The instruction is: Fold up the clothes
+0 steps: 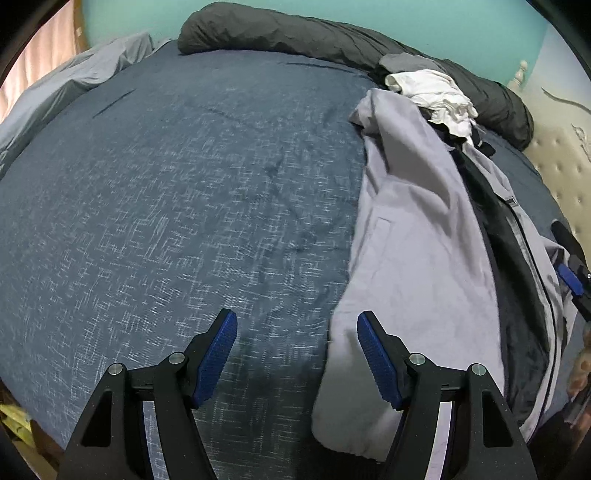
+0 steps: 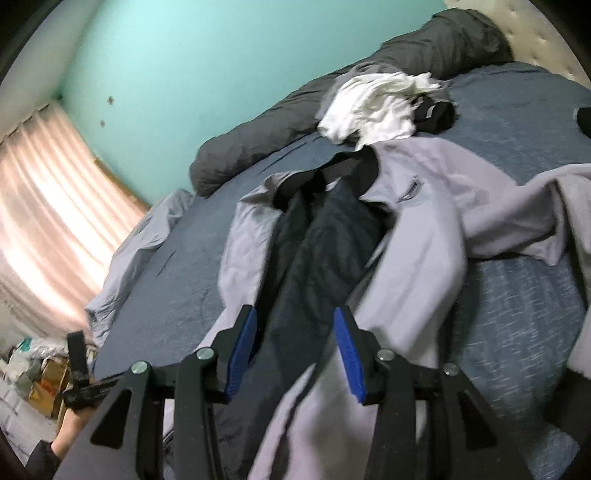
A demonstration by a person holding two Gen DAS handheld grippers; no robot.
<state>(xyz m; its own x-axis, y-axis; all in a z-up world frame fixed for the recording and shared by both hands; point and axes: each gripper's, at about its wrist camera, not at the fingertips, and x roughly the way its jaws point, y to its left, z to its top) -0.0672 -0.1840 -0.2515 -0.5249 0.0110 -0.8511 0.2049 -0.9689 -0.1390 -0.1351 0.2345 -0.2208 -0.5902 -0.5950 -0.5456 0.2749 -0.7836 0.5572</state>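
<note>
**Grey jacket spread open on the bed, both tongs free**

A pale grey jacket lay lengthwise on the blue bedspread, its dark lining turned up and exposed down the middle. In the left wrist view it occupied the right part of the bed, with the bedspread bare to its left. The left tongs hung wide open over the near hem, one pad above the bedspread, the other above the grey cloth, gripping nothing. The right tongs stood parted above the dark lining at the near end of the jacket; no cloth was pinched between the blue pads. At the far end, just beyond the collar, a crumpled white garment rested beside a rolled dark grey duvet along the turquoise wall.
</note>
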